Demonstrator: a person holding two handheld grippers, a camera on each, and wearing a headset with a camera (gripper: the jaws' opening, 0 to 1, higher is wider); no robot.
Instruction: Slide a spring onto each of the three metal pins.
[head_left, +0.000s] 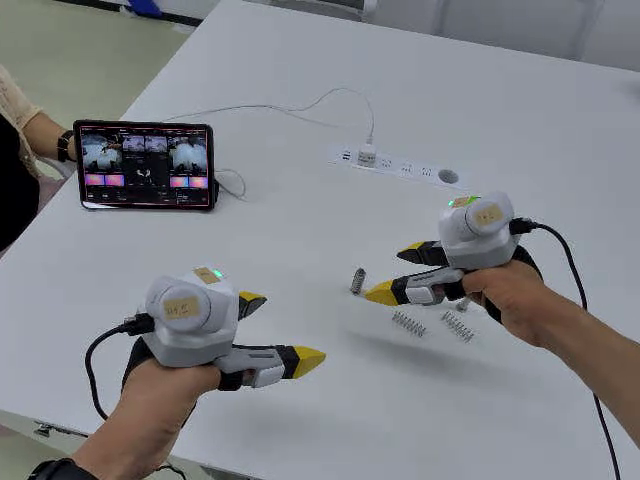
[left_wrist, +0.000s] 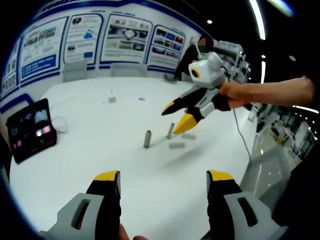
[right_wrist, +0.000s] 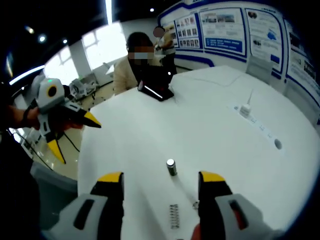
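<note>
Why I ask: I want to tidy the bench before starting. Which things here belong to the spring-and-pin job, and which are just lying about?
For the job:
- upright metal pin
- spring by the pin
- spring by the hand
- left tool and right tool, both open

Lying about:
- tablet
- power strip
- white cable

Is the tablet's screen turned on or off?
On. The tablet shows bright little pictures across its screen.
</note>
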